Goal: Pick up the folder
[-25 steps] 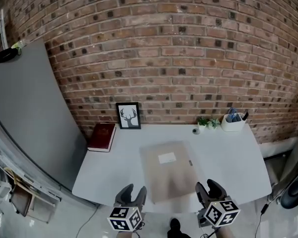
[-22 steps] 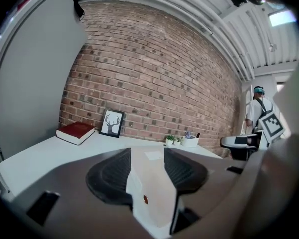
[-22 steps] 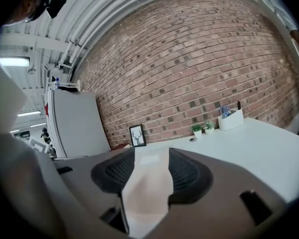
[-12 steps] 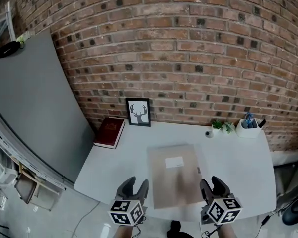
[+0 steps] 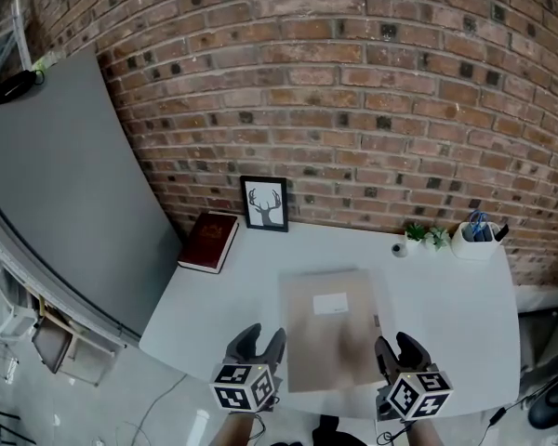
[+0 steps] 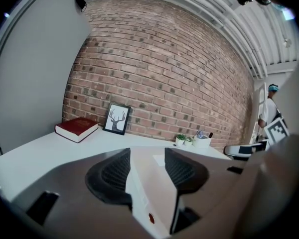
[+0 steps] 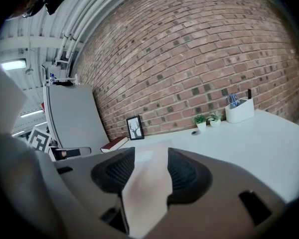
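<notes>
A beige folder [image 5: 330, 328] with a white label lies flat on the white table [image 5: 446, 295], its near end at the table's front edge. My left gripper [image 5: 261, 338] hovers just left of the folder's near corner, jaws apart with nothing between the pads. My right gripper [image 5: 396, 346] stands just right of the folder's near right corner, also open and empty. In the left gripper view the folder [image 6: 149, 171] shows through the gap of the left gripper [image 6: 147, 166]. The right gripper view shows the folder [image 7: 147, 178] beyond the right gripper [image 7: 150, 168].
A red book [image 5: 209, 242] lies at the table's back left beside a framed deer picture [image 5: 265, 203]. A small plant [image 5: 426, 236] and white pen holder [image 5: 476, 239] stand at the back right by the brick wall. A grey panel [image 5: 56, 184] flanks the left.
Both grippers have edged forward toward the folder's near corners, and the head view has shifted with them. The jaws stand as wide as before; the folder has not moved.
</notes>
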Tool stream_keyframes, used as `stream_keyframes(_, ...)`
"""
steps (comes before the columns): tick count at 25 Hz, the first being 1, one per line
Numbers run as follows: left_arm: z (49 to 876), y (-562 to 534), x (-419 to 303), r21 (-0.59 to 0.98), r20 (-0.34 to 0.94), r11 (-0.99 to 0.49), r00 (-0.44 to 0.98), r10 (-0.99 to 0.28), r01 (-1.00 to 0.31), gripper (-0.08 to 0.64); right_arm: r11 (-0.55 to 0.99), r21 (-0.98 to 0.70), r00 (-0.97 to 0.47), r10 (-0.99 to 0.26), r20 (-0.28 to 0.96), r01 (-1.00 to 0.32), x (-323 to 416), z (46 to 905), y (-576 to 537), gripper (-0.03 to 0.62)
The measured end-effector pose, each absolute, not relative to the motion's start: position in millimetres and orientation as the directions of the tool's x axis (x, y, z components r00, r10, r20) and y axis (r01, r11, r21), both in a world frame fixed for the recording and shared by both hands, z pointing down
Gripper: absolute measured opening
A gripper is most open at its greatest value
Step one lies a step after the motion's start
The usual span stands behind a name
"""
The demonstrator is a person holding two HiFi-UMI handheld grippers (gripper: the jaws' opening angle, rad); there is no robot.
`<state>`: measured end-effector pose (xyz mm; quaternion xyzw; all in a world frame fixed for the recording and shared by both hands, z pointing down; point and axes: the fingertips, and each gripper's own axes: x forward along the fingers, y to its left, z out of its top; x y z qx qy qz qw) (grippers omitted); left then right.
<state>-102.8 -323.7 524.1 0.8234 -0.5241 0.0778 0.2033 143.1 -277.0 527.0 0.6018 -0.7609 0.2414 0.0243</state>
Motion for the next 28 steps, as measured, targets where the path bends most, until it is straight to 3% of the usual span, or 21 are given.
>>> stream_keyframes(16, 623.8, -349.0, -66.1, 0.322, 0.566, -0.332, 0.461, -0.683, -0.887, 0.251, 0.142, -0.362, -0.276, -0.895, 0.351, -0.921, 155.0, 541.7, -279.7, 0.199)
stream_keyframes(28, 641.0, -347.9, -58.5, 0.494, 0.562, -0.285, 0.551, -0.617, -0.822, 0.261, 0.133, -0.366, -0.278, -0.883, 0.379, -0.921, 156.8, 553.7, -274.6, 0.199)
